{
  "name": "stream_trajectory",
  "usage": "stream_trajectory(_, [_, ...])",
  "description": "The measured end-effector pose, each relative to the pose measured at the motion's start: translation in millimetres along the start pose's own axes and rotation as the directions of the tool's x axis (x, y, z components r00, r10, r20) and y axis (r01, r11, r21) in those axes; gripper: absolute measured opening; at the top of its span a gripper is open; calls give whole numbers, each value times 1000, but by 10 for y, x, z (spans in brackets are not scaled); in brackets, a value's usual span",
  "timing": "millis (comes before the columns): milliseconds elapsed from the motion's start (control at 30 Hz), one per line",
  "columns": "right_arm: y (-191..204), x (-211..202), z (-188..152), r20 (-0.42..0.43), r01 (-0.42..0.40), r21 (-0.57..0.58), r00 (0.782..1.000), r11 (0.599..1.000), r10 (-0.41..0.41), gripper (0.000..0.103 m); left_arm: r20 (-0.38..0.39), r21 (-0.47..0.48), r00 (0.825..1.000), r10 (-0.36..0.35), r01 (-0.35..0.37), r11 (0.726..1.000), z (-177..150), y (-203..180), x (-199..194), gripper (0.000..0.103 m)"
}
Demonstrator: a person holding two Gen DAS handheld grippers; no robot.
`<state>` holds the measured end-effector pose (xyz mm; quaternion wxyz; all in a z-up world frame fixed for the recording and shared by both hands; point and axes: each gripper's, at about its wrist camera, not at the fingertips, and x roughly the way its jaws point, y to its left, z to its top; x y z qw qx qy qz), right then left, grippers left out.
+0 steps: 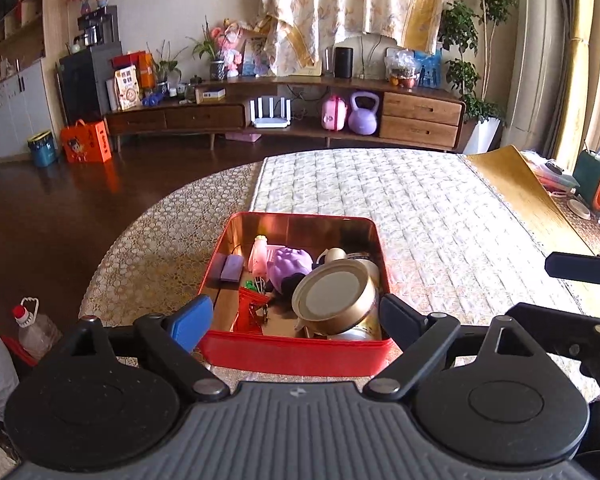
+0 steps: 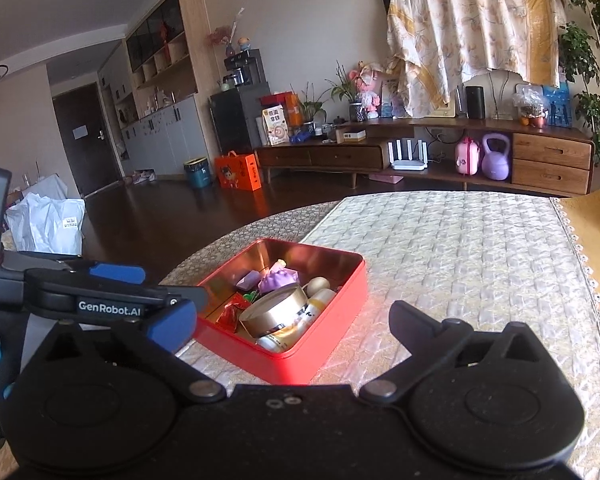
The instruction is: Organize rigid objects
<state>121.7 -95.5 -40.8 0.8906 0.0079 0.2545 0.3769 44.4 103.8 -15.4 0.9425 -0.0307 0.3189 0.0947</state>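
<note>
Both tools, left tool and right tool, gape empty before the glossy rectangular red tin.

A lived-in home living room is showing here. A long wooden TV cabinet with drawers is running along the far wall, carrying potted plants, a plush doll and gift boxes, while a white router, a pink toy case and a purple kettlebell are sitting on its lower shelf. A floral sheet is hanging over the screen above. A dark wooden floor is stretching toward an entry door and built-in cupboards. In front, a surface is wearing a quilted cloth, with a red tin of small household things resting on it.
</note>
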Motion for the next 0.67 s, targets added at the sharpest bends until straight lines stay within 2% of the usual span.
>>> stream_trajectory(167, [-1,-53,-33,10,4,7,1000,1000,-4,103,0,-14,1000,-24,24,1000,-9,-18,-63,91])
stream_trajectory(667, [-20,-85,-50,18,11,16,1000,1000,-11,103,-19,-34,999,-36,36,999,-43,-55,-86,91])
